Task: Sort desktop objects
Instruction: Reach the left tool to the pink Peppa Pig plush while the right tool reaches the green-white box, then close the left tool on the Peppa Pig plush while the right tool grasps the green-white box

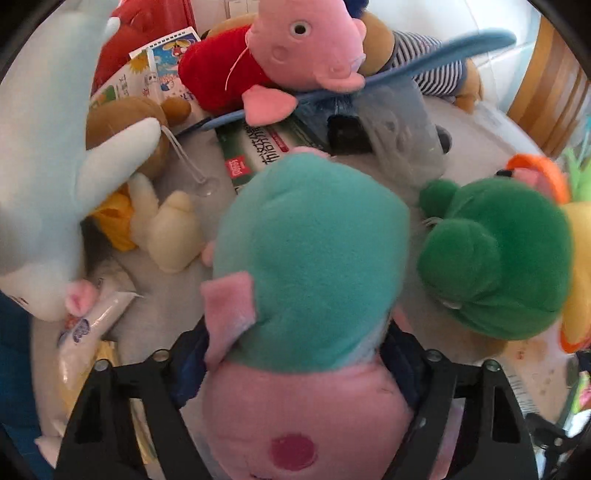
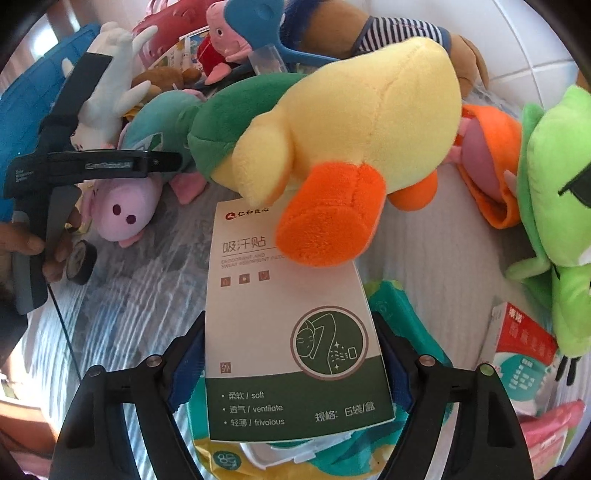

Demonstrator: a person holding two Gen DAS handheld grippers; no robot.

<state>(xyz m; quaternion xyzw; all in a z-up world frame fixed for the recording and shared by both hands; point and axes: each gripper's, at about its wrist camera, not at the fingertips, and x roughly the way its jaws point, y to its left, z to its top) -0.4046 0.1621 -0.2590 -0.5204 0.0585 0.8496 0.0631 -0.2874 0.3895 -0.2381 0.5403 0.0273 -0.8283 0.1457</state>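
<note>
My left gripper [image 1: 295, 354] is shut on a pink pig plush in a teal dress [image 1: 310, 258]; its pink head fills the bottom of the left wrist view, and it also shows in the right wrist view [image 2: 125, 210] with the left gripper [image 2: 92, 162] over it. My right gripper [image 2: 291, 354] is shut on a white and green box [image 2: 288, 332] with Chinese print, held above the table. A yellow duck plush with a green cap and orange feet [image 2: 351, 122] lies just beyond the box, its foot overlapping the box's far end.
Plush toys crowd the table: a red-dressed pig [image 1: 295, 48], a pale blue dolphin [image 1: 48, 166], a bright green frog [image 2: 554, 206], a brown striped bear [image 2: 388, 29]. A green-white box [image 1: 258, 155], wipes pack [image 2: 258, 454], red-white box [image 2: 524, 354] and tape roll [image 2: 79, 262] lie about.
</note>
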